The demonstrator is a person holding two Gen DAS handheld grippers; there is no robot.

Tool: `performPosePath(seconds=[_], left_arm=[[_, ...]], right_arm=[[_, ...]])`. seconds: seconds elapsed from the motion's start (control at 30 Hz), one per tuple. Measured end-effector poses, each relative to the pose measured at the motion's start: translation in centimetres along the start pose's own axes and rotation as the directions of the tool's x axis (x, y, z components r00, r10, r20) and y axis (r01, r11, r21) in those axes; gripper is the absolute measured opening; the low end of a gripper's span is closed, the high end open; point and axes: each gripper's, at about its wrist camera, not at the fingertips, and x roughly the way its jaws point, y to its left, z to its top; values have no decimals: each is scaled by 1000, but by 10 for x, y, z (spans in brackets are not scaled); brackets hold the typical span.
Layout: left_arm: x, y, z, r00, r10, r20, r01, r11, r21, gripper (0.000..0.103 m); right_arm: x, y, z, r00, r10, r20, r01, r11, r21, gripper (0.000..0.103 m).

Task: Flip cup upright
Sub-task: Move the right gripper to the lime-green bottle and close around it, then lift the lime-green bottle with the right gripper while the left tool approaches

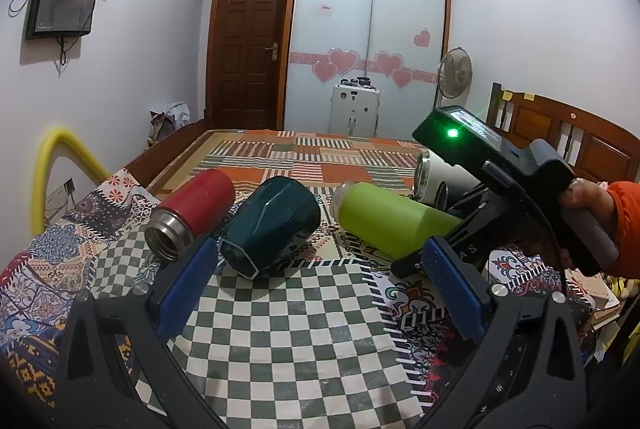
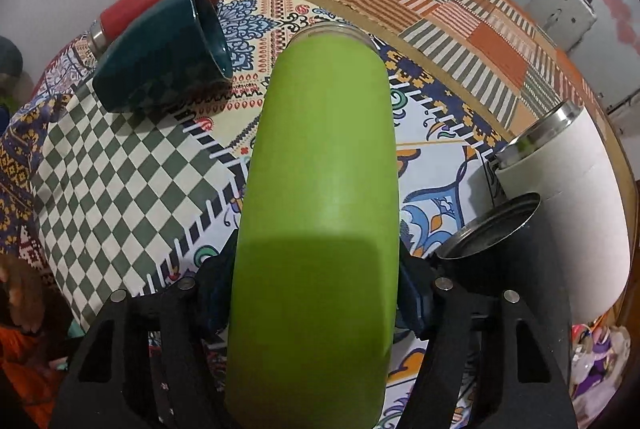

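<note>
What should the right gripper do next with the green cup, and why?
Probably lift a little and tilt the mouth end up. The right gripper is shut on the green cup near its base, and the cup lies on its side on the patterned cloth, mouth pointing away, with the dark green cup close by.

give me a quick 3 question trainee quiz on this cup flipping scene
1. True or false: the green cup stands upright.
2. Which gripper has its fingers around the green cup? A) left gripper B) right gripper
3. Fill in: the dark teal cup lies between the green cup and the ____ bottle.

Key:
1. False; it lies on its side on the patterned cloth.
2. B; the left gripper is open and holds nothing.
3. red
</note>
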Motion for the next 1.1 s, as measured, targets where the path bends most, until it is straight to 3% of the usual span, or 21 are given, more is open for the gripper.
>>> performPosePath(seconds=[0.27, 0.63, 0.93, 1.1], left_arm=[[-7, 5, 3, 1000, 21, -2, -21, 1000, -15, 103], [-44, 2, 8, 998, 49, 32, -50, 999, 14, 103], [-57, 1, 1, 998, 67, 1, -67, 997, 24, 103], [-52, 2, -5, 995, 98, -32, -97, 995, 38, 103]], right_arm=[[-36, 14, -16, 995, -16, 102, 14, 1000, 20, 62], [-59, 55, -55, 988, 7, 154, -11, 1000, 28, 62], [-50, 80, -68, 983, 17, 184, -22, 999, 28, 62], [-41, 92, -69, 979, -29, 202, 29, 1000, 5, 62]])
